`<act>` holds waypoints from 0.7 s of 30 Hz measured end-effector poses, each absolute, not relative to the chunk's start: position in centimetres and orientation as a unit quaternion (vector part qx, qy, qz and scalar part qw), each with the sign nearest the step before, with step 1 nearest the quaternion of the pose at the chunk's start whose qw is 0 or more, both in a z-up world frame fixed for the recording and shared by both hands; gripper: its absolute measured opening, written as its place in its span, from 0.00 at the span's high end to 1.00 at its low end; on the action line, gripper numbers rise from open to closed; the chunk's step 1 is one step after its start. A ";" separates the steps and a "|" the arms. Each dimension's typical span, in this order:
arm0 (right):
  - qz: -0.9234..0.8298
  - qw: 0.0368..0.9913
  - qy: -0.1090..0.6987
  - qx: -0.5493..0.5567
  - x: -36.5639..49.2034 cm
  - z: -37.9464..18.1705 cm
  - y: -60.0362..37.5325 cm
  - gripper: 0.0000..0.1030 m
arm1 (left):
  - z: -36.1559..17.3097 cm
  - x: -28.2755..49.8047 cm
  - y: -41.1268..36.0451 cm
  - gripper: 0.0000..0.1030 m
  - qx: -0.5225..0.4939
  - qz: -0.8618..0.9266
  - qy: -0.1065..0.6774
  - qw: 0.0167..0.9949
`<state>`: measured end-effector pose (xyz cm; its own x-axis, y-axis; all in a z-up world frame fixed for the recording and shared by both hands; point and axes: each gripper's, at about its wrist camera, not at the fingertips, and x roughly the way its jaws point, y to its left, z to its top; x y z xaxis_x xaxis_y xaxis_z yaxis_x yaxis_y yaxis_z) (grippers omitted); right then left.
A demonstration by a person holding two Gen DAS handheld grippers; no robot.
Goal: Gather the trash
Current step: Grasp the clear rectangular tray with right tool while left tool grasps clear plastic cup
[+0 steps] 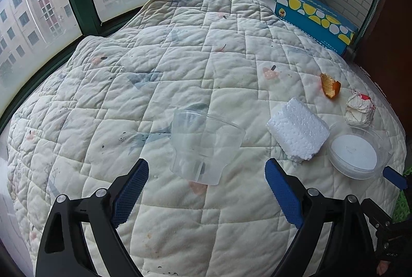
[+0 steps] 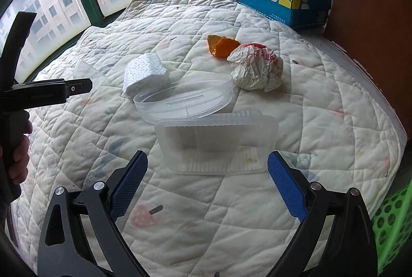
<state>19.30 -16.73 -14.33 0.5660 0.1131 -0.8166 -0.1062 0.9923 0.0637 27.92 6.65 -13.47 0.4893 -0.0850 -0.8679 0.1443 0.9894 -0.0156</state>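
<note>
Both tongs spread wide, empty: left gripper (image 1: 206, 189) before clear cup (image 1: 204, 145), right gripper (image 2: 207, 183) before ribbed tray (image 2: 219, 143); straddle rims squarely, squeeze gently

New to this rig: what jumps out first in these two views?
Litter on a pale quilt: an orange peel and a crumpled wrapper toward the far right, with a foam block and a clear round lid nearer. Each open hand-held gripper faces a clear container: the left a cup lying on its side, the right a rectangular tray. A blue spotted box sits by the window.
</note>
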 end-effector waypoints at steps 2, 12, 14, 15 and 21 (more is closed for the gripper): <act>0.050 0.886 0.462 -0.003 19.7 -14.8 -16.5 0.10 | -13.8 28.2 6.7 0.14 0.032 -0.066 0.503 0.861; 0.063 0.887 0.456 0.017 20.1 -15.3 -17.9 0.10 | -14.2 28.8 7.0 0.14 0.023 -0.085 0.499 0.862; 0.068 0.887 0.456 0.026 20.2 -15.3 -18.3 0.10 | -14.3 29.0 6.8 0.14 0.028 -0.088 0.498 0.862; 0.075 0.887 0.455 0.033 20.3 -15.3 -18.5 0.10 | -14.4 29.0 6.8 0.15 0.029 -0.089 0.497 0.862; 0.100 0.885 0.453 0.043 20.3 -14.9 -18.7 0.26 | -15.1 29.3 7.0 0.47 0.022 -0.089 0.510 0.856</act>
